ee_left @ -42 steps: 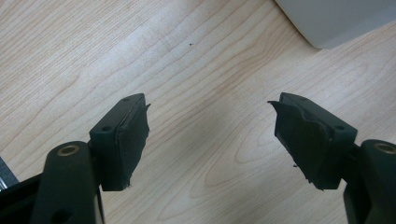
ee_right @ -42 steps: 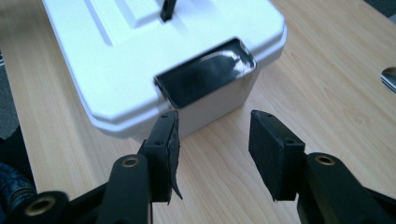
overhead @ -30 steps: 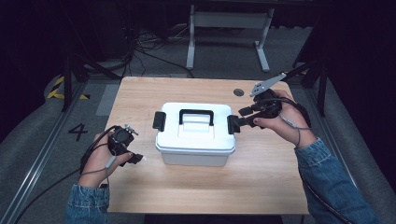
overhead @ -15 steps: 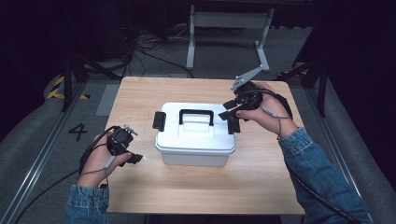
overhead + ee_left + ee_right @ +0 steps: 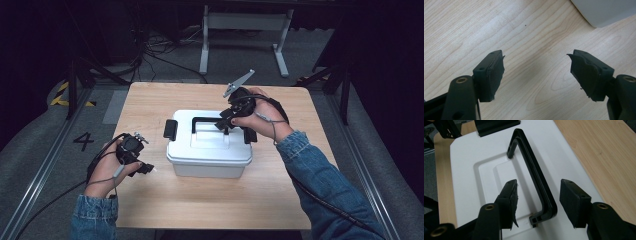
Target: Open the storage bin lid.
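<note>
White box (image 5: 209,150) sits mid-surface (image 5: 150,200), lid on, black handle (image 5: 534,172) lying across the top, black latches at both ends.

What's changed vs. a sec ago: right gripper (image 5: 235,121) has come in from the box's right end and up over the lid; now it's above the handle's right part. In the right gripper view its fingers (image 5: 509,200) are spread apart, empty, w/ the handle bar running between them, one finger inside the loop over the lid recess, the other outside. Not touching yet as far as I can tell.

Left gripper (image 5: 136,159) hasn't moved: parked on the surface left of the box, near its front-left corner, fingers (image 5: 490,75) released & wide, nothing but bare wood between them; box corner shows at top right of the left gripper view.

Meaning: looks like the approach is basically done and the handle grab is next, prob. lower a bit, then close on the bar. Left seems to be on standby.
</note>
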Available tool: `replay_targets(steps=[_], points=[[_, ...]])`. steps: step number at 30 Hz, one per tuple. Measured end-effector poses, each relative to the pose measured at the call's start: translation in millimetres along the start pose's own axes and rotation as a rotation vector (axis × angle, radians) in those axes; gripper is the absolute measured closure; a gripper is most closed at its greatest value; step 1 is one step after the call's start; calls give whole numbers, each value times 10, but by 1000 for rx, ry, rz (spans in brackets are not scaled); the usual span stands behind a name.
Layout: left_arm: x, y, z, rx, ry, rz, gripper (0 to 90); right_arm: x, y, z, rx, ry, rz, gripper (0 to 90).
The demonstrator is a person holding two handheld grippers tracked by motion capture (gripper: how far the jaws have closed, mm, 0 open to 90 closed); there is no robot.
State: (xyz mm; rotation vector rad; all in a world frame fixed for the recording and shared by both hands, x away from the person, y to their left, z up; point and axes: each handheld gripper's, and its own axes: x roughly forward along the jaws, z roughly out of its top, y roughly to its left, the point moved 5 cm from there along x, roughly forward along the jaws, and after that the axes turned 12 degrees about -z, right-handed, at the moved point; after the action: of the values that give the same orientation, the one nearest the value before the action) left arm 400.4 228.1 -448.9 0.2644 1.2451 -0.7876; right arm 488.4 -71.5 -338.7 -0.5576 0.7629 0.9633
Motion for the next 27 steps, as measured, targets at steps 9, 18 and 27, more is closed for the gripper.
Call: replay_targets(steps=[9,18,27], points=[[6,0,-30,4,4,-2,277,207,66,86,-11,27,37,508],[-1,9,-55,6,-1,0,274,241,101,126,-24,50,51,693],[16,-9,-50,14,7,-2,269,184,163,123,-98,69,66,790]])
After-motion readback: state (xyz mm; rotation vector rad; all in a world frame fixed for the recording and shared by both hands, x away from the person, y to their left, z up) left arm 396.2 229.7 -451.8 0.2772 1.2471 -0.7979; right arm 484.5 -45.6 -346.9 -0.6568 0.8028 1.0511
